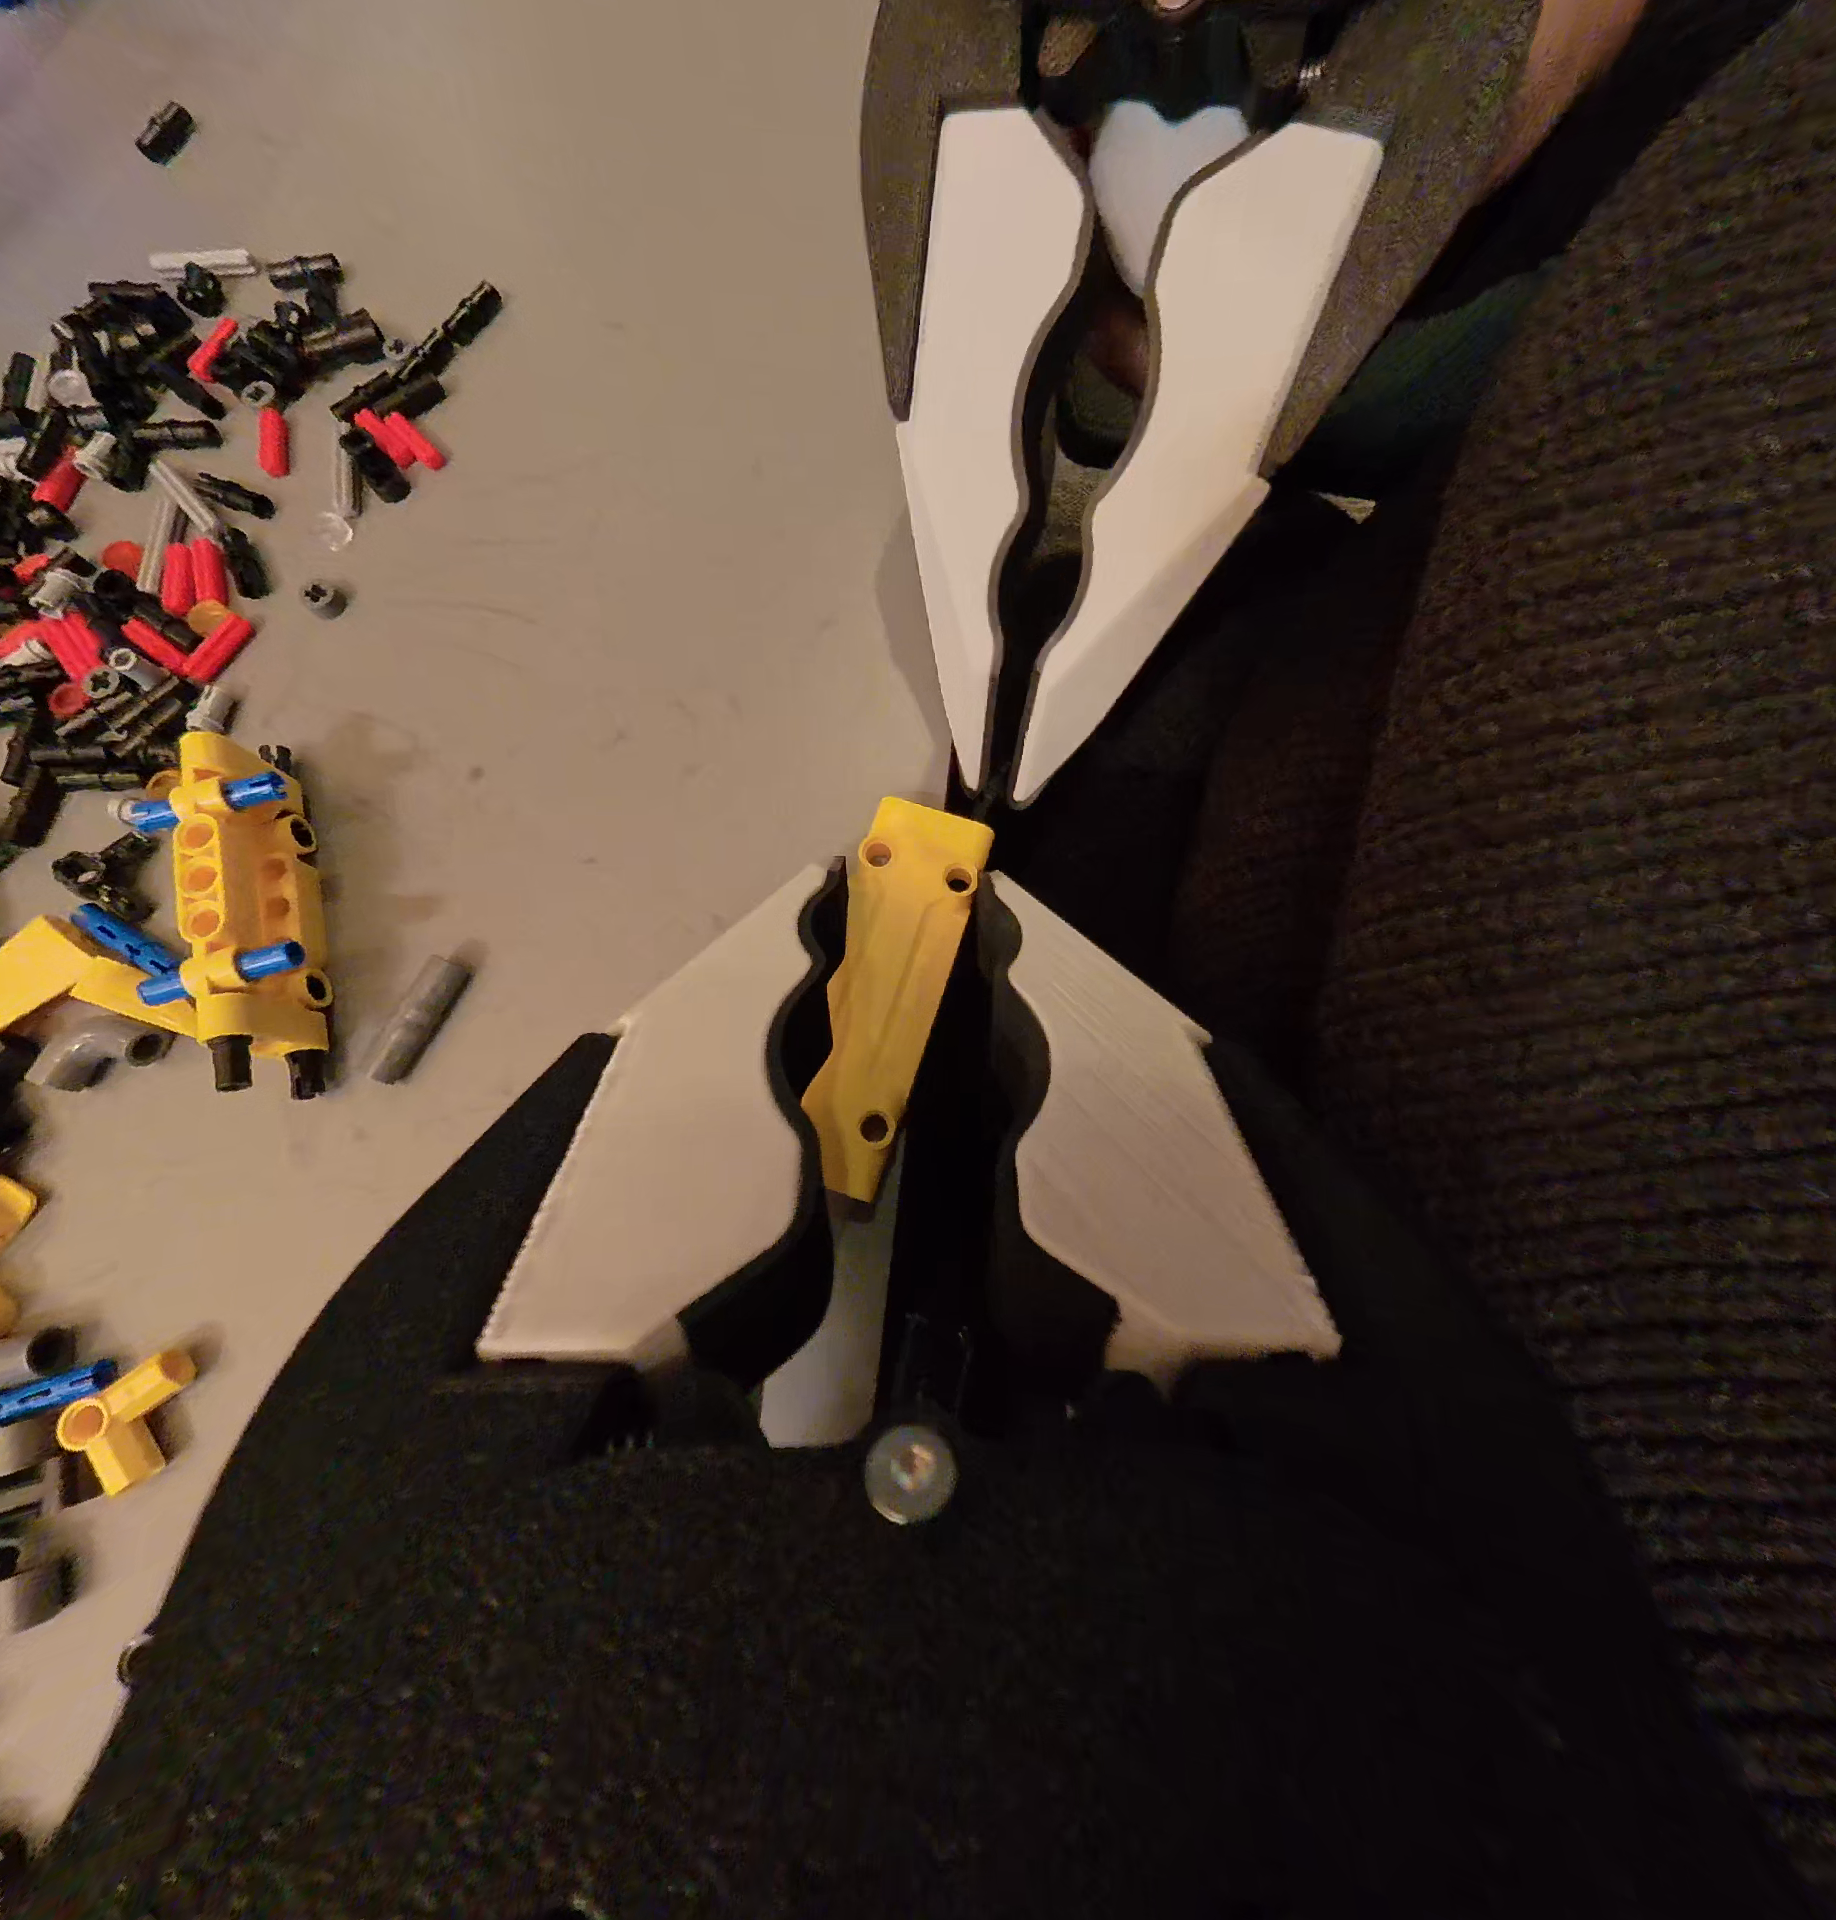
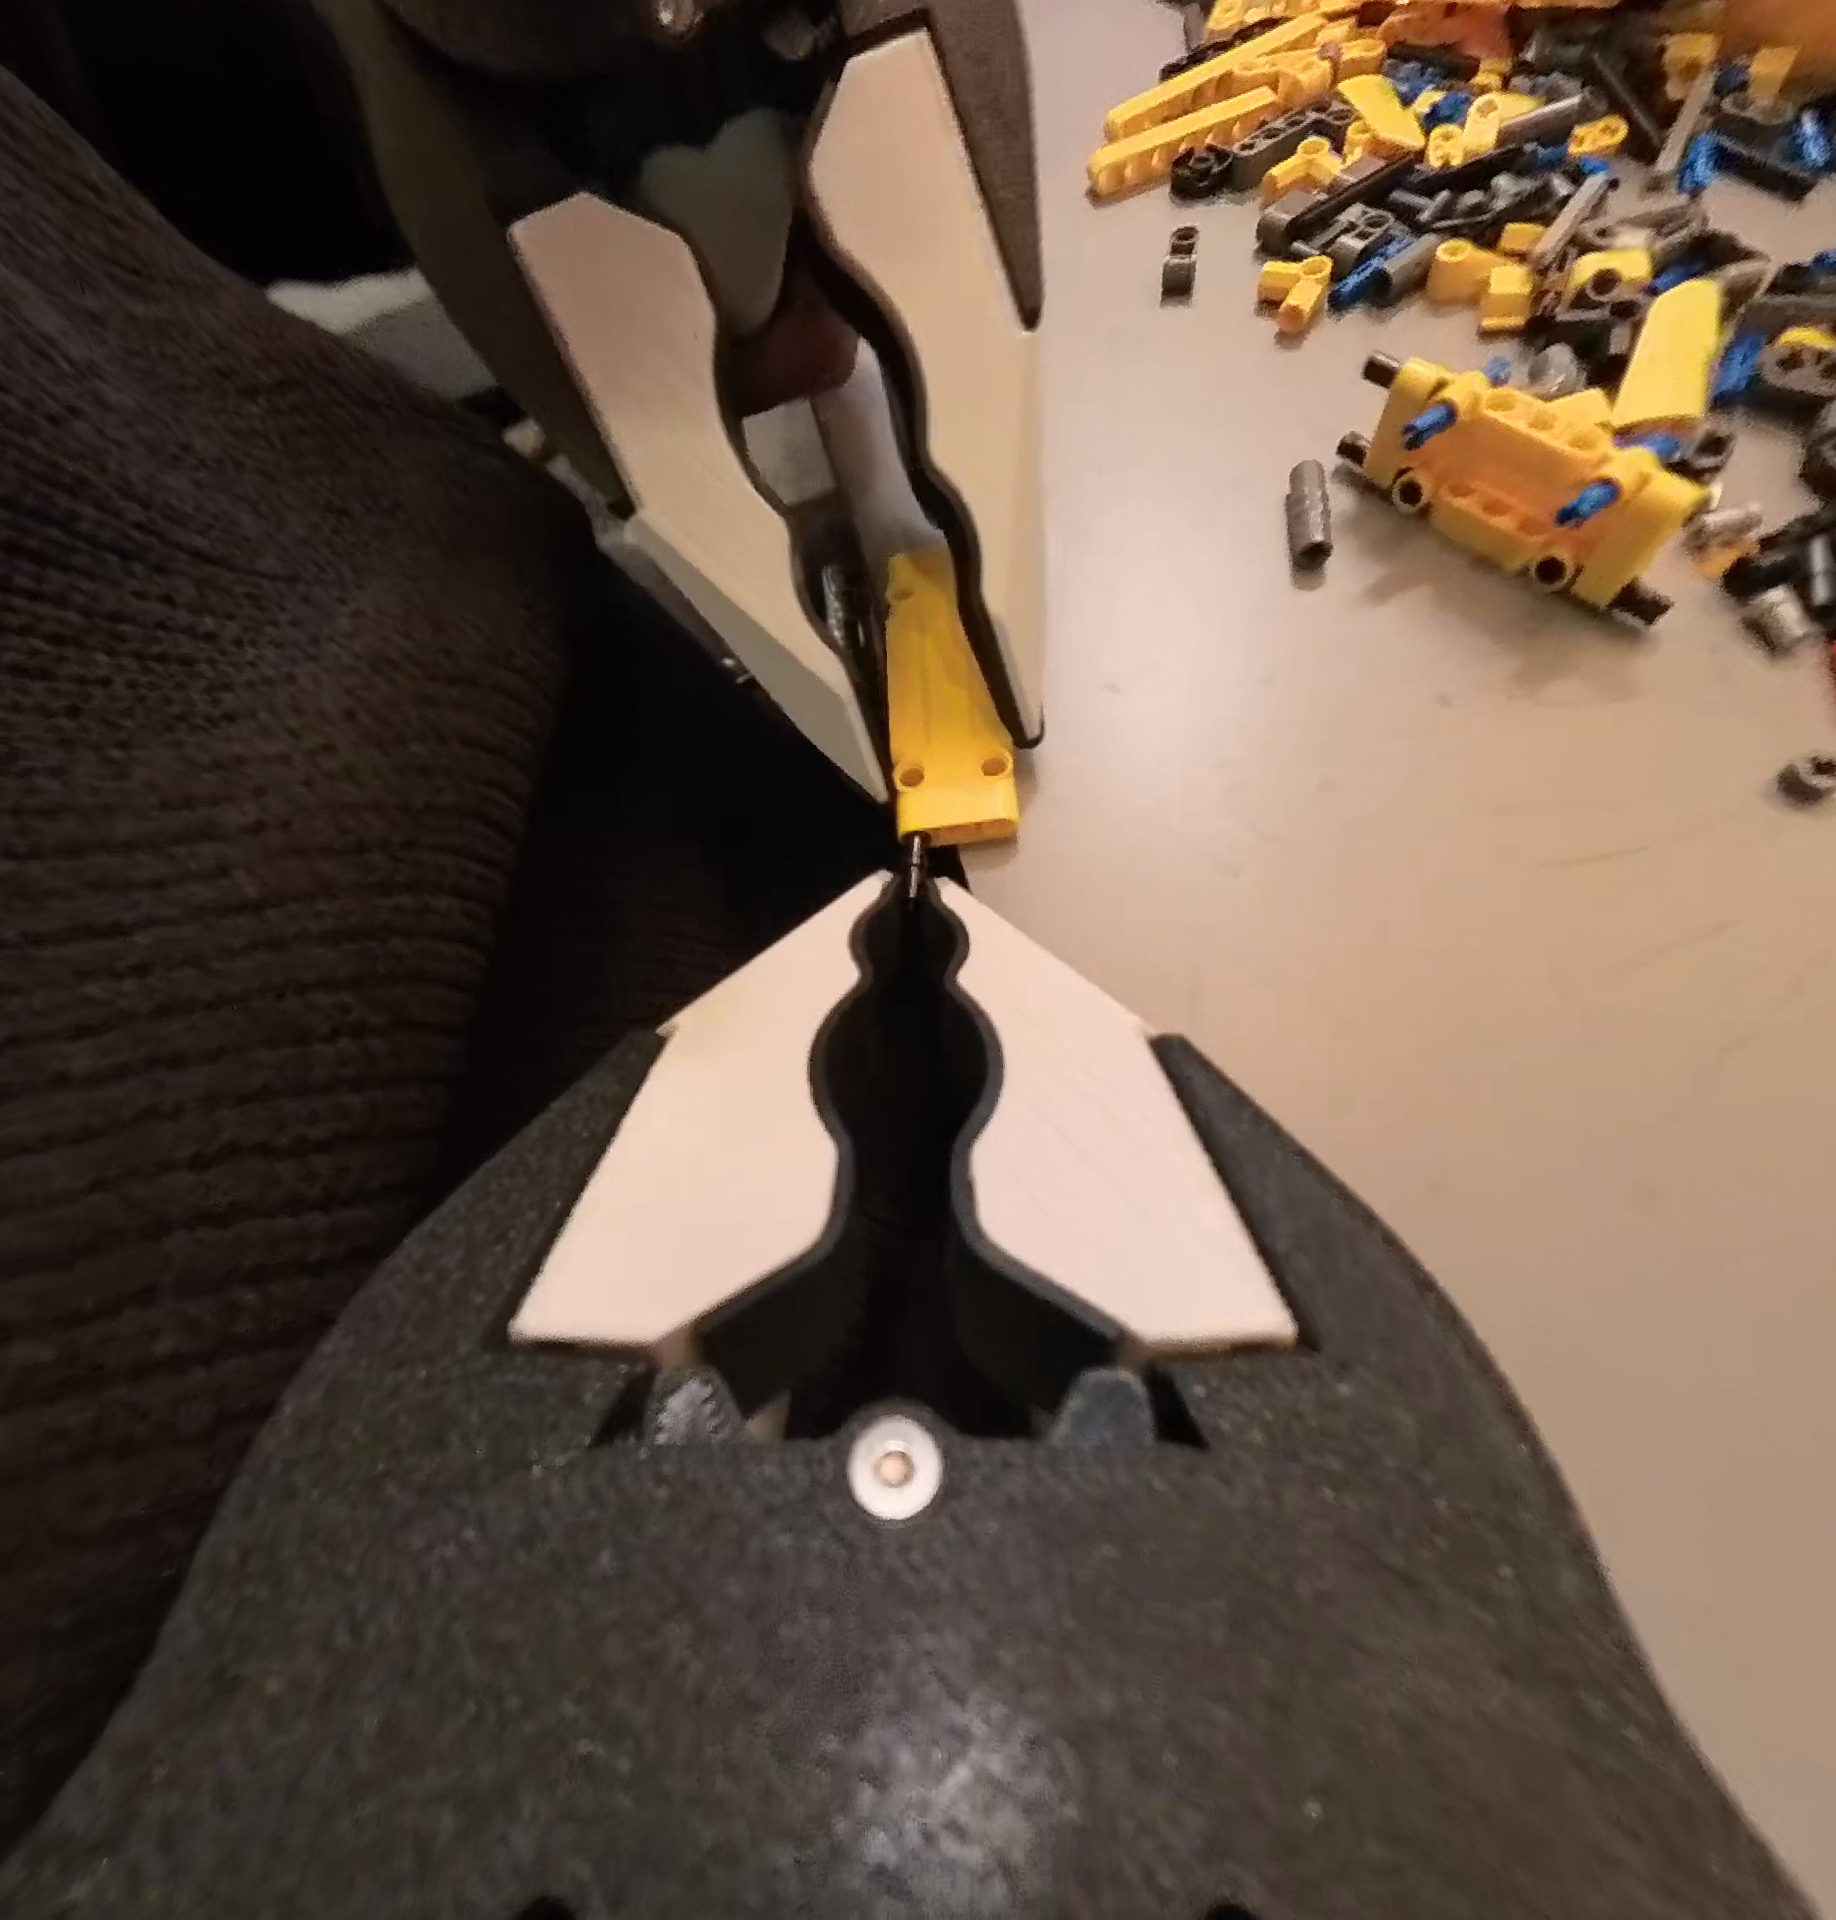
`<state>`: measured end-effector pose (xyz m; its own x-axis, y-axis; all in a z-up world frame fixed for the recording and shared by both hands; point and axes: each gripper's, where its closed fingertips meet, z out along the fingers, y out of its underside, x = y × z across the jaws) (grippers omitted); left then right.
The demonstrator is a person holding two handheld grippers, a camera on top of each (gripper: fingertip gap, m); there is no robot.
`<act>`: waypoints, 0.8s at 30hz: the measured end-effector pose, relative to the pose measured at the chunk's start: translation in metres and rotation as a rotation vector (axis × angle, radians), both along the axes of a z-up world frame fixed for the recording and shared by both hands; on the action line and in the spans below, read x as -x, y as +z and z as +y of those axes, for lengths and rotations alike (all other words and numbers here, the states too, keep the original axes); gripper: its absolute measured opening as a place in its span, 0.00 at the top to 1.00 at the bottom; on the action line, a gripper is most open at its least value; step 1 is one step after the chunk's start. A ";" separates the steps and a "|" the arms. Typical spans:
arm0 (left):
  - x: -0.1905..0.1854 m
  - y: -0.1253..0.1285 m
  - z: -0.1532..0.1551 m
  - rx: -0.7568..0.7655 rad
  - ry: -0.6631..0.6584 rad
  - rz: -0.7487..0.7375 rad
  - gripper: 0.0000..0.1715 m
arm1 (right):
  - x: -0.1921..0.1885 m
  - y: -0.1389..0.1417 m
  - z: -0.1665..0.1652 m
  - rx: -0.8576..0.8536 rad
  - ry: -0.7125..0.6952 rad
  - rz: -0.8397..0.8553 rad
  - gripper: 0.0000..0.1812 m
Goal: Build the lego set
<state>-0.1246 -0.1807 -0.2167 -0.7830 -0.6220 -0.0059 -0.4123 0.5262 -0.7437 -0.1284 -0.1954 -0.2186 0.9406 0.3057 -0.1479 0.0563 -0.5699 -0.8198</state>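
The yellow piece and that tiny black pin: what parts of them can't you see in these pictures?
- Yellow piece, left wrist view: its lower end is hidden between the left tongs.
- Yellow piece, right wrist view: its far end is covered by the left tongs' fingers.
- Black pin, right wrist view: too small to tell its shape; the right tongs hide most of it.
- Brick pile, right wrist view: blurred and cut off by the edge.

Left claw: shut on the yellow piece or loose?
Shut on it. In the left wrist view the left claw has both fingers pressed against the yellow panel, which juts past the tips, clear of the table.
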 end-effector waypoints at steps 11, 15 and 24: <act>-0.001 0.000 0.003 0.016 0.023 0.017 0.86 | -0.003 0.001 0.004 -0.039 0.050 -0.357 0.99; -0.001 0.000 0.001 0.015 0.011 0.013 0.86 | -0.003 0.000 0.008 -0.070 0.105 -0.540 0.99; -0.002 0.000 0.000 0.006 0.022 -0.018 0.86 | -0.006 -0.001 0.006 -0.027 0.090 -0.470 0.98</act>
